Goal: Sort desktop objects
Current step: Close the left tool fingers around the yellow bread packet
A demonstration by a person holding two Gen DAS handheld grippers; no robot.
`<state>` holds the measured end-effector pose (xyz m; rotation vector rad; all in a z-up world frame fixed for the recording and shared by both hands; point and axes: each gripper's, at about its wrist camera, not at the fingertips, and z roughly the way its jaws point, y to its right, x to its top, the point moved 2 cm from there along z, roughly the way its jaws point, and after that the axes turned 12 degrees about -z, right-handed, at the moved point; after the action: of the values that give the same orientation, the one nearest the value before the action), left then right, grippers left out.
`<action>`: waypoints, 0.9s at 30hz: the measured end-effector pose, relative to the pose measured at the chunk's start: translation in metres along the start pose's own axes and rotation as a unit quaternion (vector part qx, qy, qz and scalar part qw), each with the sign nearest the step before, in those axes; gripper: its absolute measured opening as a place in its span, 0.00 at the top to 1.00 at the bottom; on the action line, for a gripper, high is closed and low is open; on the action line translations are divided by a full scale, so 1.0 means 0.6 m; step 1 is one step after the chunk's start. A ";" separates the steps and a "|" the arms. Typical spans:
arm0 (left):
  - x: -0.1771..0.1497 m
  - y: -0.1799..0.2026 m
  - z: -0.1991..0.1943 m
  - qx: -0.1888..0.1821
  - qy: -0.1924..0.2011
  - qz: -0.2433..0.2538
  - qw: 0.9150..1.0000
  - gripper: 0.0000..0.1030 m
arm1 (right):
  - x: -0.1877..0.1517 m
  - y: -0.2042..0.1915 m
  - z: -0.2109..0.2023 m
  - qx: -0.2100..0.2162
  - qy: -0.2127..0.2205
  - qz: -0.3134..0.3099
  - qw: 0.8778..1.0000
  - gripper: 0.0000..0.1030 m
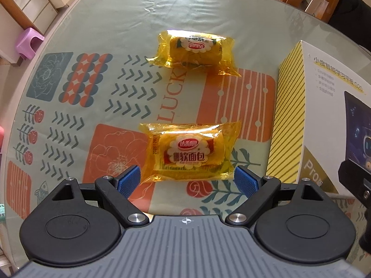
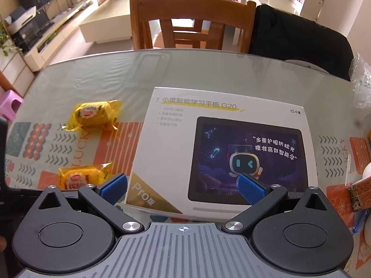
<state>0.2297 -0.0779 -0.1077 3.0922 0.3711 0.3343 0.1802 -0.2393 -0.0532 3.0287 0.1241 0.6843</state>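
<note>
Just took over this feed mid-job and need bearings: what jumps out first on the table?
Two yellow-wrapped bread packets lie on the patterned table: the near packet sits just ahead of the open left gripper, the far packet beyond it. To their right lies a large white tablet box, with the open right gripper poised over its near edge.

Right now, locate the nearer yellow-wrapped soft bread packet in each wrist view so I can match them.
Left wrist: nearer yellow-wrapped bread packet lies centre, just ahead of the open left gripper.
Right wrist: same packet sits lower left, beside the left blue pad.
Shared landmark: white tablet box, right of the packet in both.
</note>
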 end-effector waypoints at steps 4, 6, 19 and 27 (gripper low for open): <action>0.001 0.008 0.011 0.004 0.001 0.002 1.000 0.00 | 0.000 0.004 0.006 0.003 -0.003 0.004 1.000 0.00; 0.003 0.010 0.012 0.006 0.003 0.000 1.000 0.00 | 0.001 0.006 0.008 0.004 -0.004 0.005 1.000 0.00; 0.015 0.017 0.017 0.024 0.020 -0.008 0.999 0.00 | -0.003 0.013 0.017 0.019 -0.017 0.034 0.999 0.00; 0.022 0.025 0.034 0.033 0.015 0.021 0.999 0.00 | -0.003 0.007 0.017 0.019 -0.018 0.032 0.999 0.00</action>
<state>0.2501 -0.0890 -0.1241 3.1664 0.3242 0.3757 0.1831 -0.2439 -0.0630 3.0920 0.0408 0.6378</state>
